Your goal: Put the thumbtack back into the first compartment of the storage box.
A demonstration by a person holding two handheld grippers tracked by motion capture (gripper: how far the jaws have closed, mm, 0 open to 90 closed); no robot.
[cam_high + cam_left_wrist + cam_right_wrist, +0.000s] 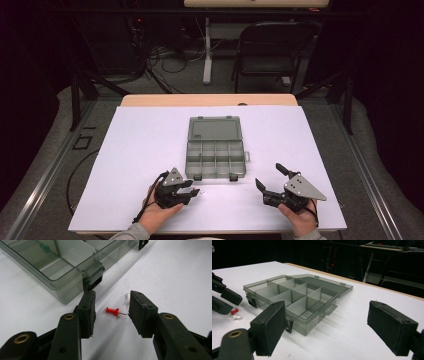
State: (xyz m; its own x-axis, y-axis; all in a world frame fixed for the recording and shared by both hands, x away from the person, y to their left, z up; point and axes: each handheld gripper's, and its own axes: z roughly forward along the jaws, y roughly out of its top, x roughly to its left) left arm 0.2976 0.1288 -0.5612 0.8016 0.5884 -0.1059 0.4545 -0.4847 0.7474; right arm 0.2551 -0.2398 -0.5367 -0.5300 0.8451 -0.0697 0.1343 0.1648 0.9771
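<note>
The left gripper [111, 308] straddles a red pushpin [112, 311] at centre frame, jaws apart and not yet pinching; close squarely on its head, clear of the white pin [127, 298]. Upper left sits the compartment box [57, 267]. The right gripper [324, 327] hangs wide open.

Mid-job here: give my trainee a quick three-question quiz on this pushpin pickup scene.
1. True or false: the organizer box has its lid closed.
2. What lies between the left gripper's jaws: A) red pushpin B) a coin C) a screw?
3. What colour is the other pushpin beside the red one?

Key: 1 false, the lid lies open. 2 A, on the table, not yet clamped. 3 white.
</note>
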